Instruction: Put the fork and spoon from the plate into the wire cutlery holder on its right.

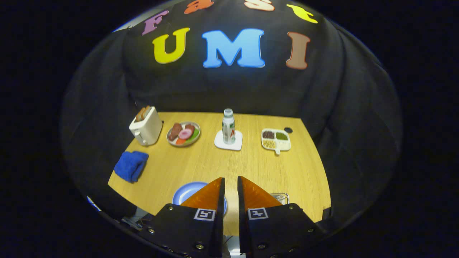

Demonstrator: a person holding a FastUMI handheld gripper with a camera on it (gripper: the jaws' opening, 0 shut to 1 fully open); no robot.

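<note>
gripper (231, 179) narrow, fingers nearly together, nothing between. blue plate (186, 193) near, partly hidden behind left finger; wire cutlery holder (280, 197) just right of right finger. fork and spoon hidden.

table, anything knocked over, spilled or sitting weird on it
Nothing stands out. The bottle stands upright on its coaster, the toaster, food plate and divided tray sit level, and the blue cloth lies bunched. The gripper holds nothing, fingers nearly together.
</note>
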